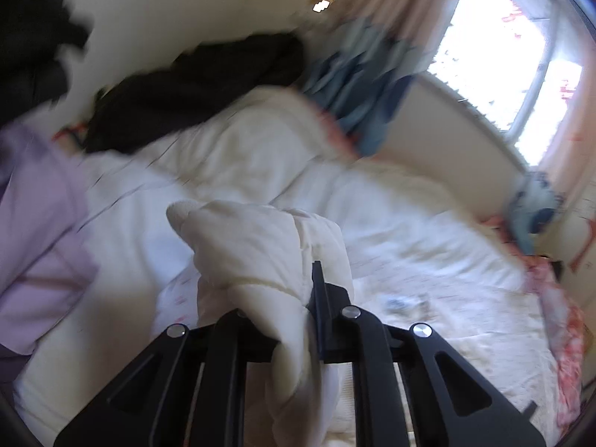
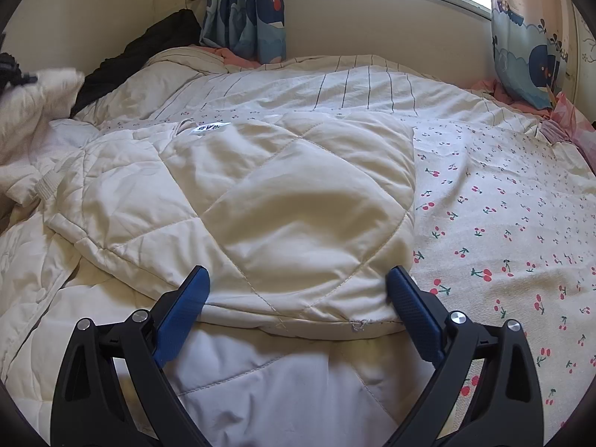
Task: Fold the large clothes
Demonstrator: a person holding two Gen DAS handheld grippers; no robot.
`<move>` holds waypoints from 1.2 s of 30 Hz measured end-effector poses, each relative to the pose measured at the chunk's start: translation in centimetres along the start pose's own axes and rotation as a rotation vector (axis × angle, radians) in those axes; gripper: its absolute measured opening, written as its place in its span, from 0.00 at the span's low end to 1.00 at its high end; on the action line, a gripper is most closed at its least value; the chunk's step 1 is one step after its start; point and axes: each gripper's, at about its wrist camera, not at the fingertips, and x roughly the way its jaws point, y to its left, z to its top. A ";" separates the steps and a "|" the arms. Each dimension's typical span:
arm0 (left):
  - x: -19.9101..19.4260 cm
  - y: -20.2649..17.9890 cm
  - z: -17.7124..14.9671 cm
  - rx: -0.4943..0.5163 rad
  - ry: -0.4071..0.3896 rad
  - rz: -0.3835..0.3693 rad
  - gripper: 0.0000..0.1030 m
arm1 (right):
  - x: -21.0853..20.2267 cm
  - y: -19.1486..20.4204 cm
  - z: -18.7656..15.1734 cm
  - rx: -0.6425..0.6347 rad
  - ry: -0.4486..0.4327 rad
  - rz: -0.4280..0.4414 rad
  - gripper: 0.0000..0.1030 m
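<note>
Nearest, the right tool (image 2: 298,298) sits spread apart over the quilted cream coat (image 2: 260,201) on the bed (image 2: 503,205); further left, the left tool (image 1: 294,320), clamped on its sleeve (image 1: 260,246), should carry that across smoothly.

The jacket (image 2: 238,201) is spread on the bed (image 2: 503,205), left of the bare bedspread. Its near hem lies between the fingers of the right gripper (image 2: 298,298). A bunched part (image 1: 268,246) is clamped in the left gripper (image 1: 290,320). Curtains (image 2: 246,7) hang at the far side, a dark garment (image 2: 149,48) far left.
</note>
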 end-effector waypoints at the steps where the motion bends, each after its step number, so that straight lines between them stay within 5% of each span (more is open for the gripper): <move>1: -0.4 -0.8 0.1 0.013 -0.012 -0.022 0.13 | 0.0 0.0 0.0 0.000 0.000 0.000 0.90; 8: -0.8 -10.0 -1.8 0.158 -0.032 -0.219 0.13 | -0.6 -0.1 0.4 0.018 -0.036 0.024 0.90; 18: 4.1 -20.2 -10.7 0.331 0.051 -0.331 0.12 | -1.1 -0.8 0.4 0.052 -0.073 0.060 0.90; 24: 10.2 -23.8 -19.8 0.478 0.263 -0.343 0.12 | -3.2 -3.1 0.3 0.155 -0.173 0.162 0.90; 26: 10.3 -24.4 -21.5 0.521 0.286 -0.355 0.18 | -4.0 -4.5 0.5 0.216 -0.209 0.212 0.91; 28: 9.7 -25.1 -22.8 0.569 0.304 -0.403 0.48 | -4.4 -6.3 0.6 0.306 -0.229 0.275 0.93; 32: 7.9 -27.3 -24.3 0.705 0.272 -0.424 0.62 | -4.0 -9.7 0.1 0.489 -0.237 0.404 0.93; 36: 7.4 -27.0 -23.8 0.664 0.336 -0.509 0.71 | -4.6 -10.6 0.4 0.544 -0.249 0.520 0.93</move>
